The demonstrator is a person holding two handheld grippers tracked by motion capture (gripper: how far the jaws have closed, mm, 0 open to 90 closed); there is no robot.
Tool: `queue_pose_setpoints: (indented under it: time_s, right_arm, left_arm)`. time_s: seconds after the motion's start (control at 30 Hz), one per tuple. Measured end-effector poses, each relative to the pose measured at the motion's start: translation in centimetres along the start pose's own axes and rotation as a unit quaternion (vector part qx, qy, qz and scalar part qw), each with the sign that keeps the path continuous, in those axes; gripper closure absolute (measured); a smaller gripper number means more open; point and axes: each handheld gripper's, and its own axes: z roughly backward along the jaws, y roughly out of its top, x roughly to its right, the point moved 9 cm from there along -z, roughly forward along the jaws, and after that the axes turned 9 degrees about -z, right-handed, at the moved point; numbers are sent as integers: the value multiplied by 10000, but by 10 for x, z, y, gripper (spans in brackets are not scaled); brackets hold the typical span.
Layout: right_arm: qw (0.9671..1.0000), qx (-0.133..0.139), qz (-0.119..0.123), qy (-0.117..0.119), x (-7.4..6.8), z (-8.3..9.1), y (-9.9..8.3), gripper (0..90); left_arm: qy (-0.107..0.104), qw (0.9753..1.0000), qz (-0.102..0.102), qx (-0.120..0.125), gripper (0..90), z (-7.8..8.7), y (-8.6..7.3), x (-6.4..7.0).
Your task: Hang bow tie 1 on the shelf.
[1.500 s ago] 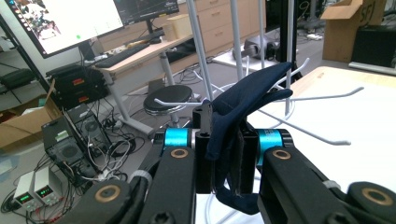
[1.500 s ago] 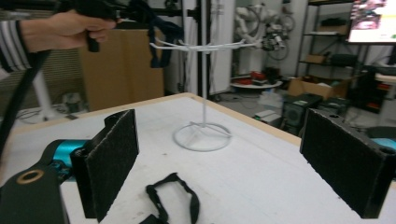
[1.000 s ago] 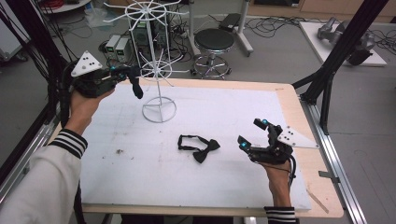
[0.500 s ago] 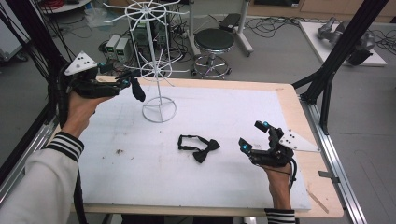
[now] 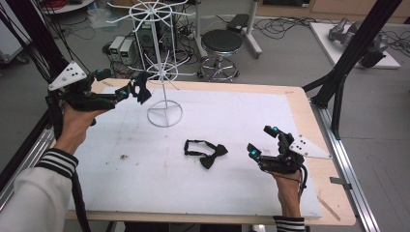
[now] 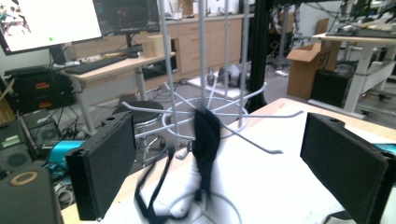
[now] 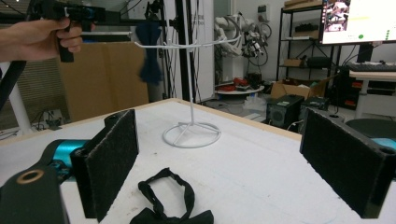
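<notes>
1. The left claw (image 5: 133,89) is raised above the far left part of the counter (image 5: 300,104), its jaws spread wide and gripping nothing.
2. A dark bow tie (image 6: 206,140) hangs between and just ahead of the left claw's open jaws, draped on an arm of the white wire rack (image 5: 164,72); its strap (image 6: 149,196) dangles below. In the left gripper view it touches neither jaw.
3. The rack stands just beyond the left claw, its round base (image 5: 165,116) on the white sheet (image 5: 121,193) below and to the claw's right.
4. The right claw (image 5: 263,140) is low over the near right part of the counter, jaws likewise released and holding nothing.
5. A second bow tie (image 5: 205,152) lies flat on the sheet just ahead of the right claw, to its left in the high view, apart from both jaws. In the right gripper view it sits low between the jaws.
6. The two claws are well apart, with the rack's base between them.
</notes>
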Motion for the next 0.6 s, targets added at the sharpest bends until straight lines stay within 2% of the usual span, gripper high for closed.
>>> queue_pose_setpoints:
  time_s: [0.37, 0.6]
  right_arm:
    - [10000, 58, 11, 0, -2, 0, 1, 110]
    - [10000, 70, 14, -49, 0, 2, 2, 110]
  left_arm:
    - [-234, 9993, 123, 278, 111, 17, -20, 24]
    - [-449, 9985, 77, 296, 111, 26, -39, 43]
